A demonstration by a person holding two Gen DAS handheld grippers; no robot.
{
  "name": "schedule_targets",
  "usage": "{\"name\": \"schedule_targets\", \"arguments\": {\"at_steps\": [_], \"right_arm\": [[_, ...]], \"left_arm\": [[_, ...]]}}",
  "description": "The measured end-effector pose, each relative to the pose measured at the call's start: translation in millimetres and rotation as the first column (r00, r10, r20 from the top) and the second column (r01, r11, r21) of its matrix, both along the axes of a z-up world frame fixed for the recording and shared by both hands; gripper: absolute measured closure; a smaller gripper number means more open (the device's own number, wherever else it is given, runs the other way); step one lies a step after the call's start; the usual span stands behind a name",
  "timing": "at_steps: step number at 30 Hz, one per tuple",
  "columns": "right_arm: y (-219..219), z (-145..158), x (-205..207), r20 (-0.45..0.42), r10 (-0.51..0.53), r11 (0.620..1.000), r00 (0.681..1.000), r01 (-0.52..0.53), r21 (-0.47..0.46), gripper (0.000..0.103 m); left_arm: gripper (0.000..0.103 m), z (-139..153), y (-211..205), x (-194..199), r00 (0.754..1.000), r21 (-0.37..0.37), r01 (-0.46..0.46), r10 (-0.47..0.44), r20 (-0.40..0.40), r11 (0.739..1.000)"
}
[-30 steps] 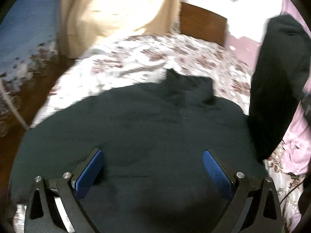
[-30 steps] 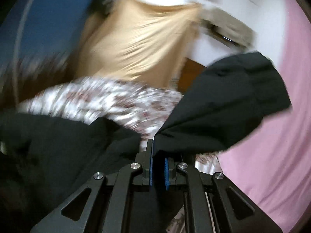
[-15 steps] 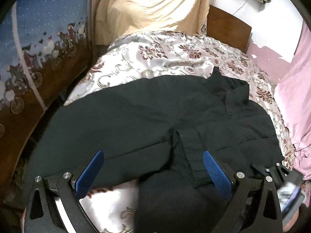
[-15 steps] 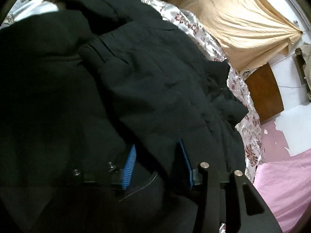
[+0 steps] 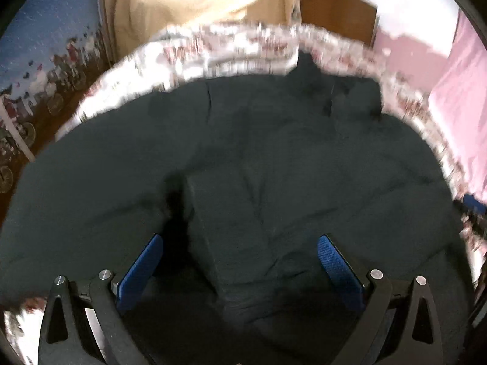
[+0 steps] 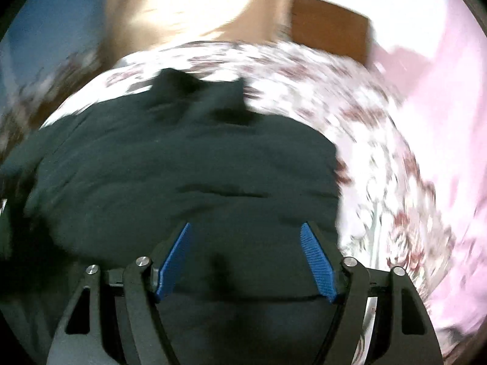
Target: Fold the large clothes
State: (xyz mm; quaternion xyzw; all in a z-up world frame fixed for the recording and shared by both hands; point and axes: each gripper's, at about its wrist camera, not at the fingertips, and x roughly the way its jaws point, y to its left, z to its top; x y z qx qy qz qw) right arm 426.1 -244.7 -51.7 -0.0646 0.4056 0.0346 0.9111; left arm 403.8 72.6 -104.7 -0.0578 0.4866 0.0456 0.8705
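Note:
A large black garment (image 5: 274,158) lies spread on a bed with a white and maroon floral cover (image 5: 231,48). A folded sleeve lies across its middle. My left gripper (image 5: 240,240) is open and empty, hovering over the garment's near part. In the right wrist view the same garment (image 6: 182,164) fills the left and centre, its collar at the far end. My right gripper (image 6: 246,231) is open and empty just above the garment near its right edge. Both views are blurred by motion.
A tan curtain (image 5: 197,3) and a brown wooden headboard (image 5: 338,12) stand behind the bed. A pink cloth (image 6: 450,97) lies along the bed's right side. A blue patterned wall (image 5: 45,45) borders the left. The floral cover (image 6: 380,158) shows bare right of the garment.
My right gripper let go of the sleeve it held a second ago and now stands open over the garment. The sleeve lies folded across the body. Both grippers are moving.

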Motion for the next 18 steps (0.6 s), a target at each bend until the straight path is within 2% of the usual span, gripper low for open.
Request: {"name": "schedule_targets", "arguments": {"at_steps": [1,2,3,6,11,16,18], "right_arm": [[-10,-12,-1,-0.018,-0.032,0.999,0.999,0.032,0.015,0.060],[-18,-23,2,-0.042,-0.053,0.998,0.998,0.054,0.024,0.068],[-26,-35,13,-0.068,-0.069,0.997,0.995,0.070,0.027,0.069],[-26,-74,12,-0.090,-0.072,0.996,0.993,0.077,0.049,0.070],[-21,-94,8,-0.065,-0.081,0.996,0.995,0.083,0.028,0.069],[-26,-103,-7,-0.066,-0.077,0.993,0.995,0.083,0.079,0.069],[-28,-102,-13,-0.059,-0.075,0.992,0.995,0.080,0.099,0.067]], "left_arm": [[0.001,-8,1,1,1.000,-0.005,-0.003,0.003,-0.024,1.000],[0.000,-19,2,2,0.999,-0.010,-0.012,0.012,-0.044,1.000],[0.000,-22,1,2,0.999,-0.007,-0.012,0.011,-0.038,1.000],[0.000,-24,-7,0,1.000,0.040,0.000,0.001,-0.022,0.999],[0.000,-29,-10,-2,1.000,0.061,0.002,-0.002,-0.005,0.998],[0.000,-31,-7,-4,1.000,0.016,0.005,-0.005,0.011,1.000],[0.000,-29,-1,-7,1.000,-0.034,0.017,-0.017,0.015,0.999]]}}
